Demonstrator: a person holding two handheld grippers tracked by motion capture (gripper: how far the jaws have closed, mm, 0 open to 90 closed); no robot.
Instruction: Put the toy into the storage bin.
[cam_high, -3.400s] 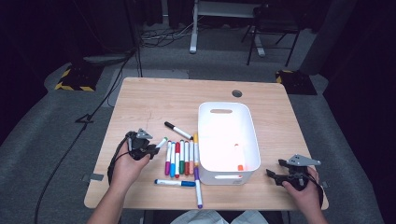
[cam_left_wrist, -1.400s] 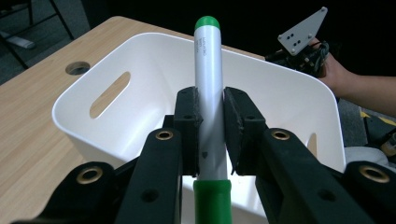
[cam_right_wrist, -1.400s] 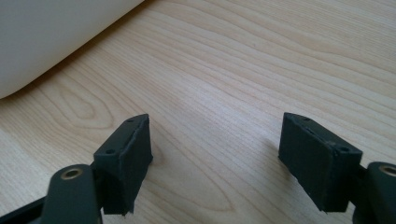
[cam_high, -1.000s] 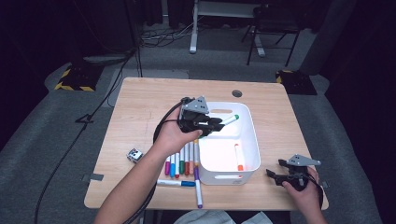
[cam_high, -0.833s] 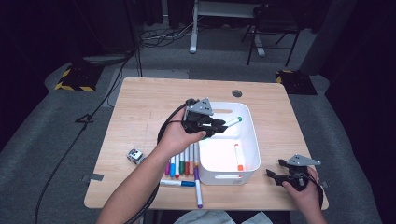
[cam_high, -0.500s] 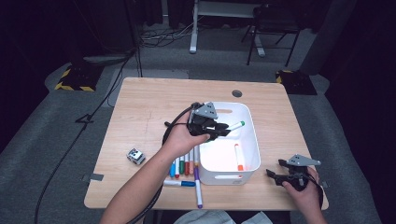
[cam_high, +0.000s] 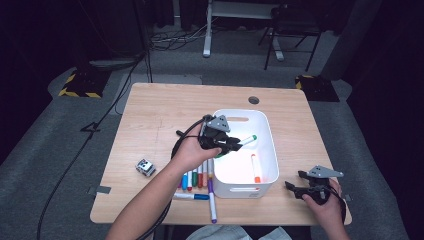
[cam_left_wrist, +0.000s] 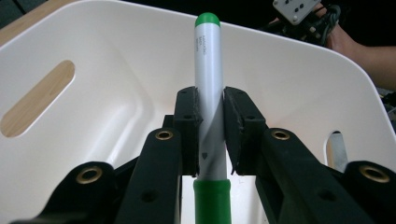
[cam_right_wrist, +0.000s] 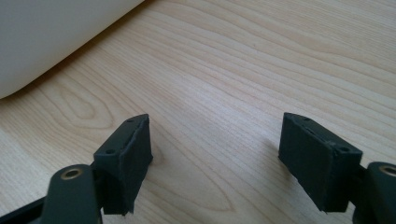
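- The left gripper (cam_high: 231, 145) was clamped on a green-capped marker (cam_high: 246, 140), its jaws pressed against the pale barrel on both sides; the marker hung over the open white bin (cam_high: 270, 145), green tip pointing toward the far-right wall.
- In the left gripper view the marker (cam_left_wrist: 208, 93) ran straight up between the pads, the bin wall (cam_left_wrist: 116, 70) behind it; the bottom of the marker was cut off by the frame edge.
- One orange marker (cam_high: 255, 168) lay inside the bin, near the right wall.
- The right gripper (cam_high: 305, 189) rested on the wooden table (cam_high: 150, 115) just right of the bin, jaws spread wide with nothing between them; in its own view only bare wood (cam_right_wrist: 233, 93) lay between the pads, and a bin corner (cam_right_wrist: 46, 37) stood at the upper left.
- A row of markers (cam_high: 197, 179) lay left of the bin, partly hidden by the left hand and forearm, so the count was unsure; two more, one blue-capped (cam_high: 190, 196) and one purple (cam_high: 212, 202), lay in front.
- One small grey object (cam_high: 145, 167) sat well left of the markers; too small to make out.
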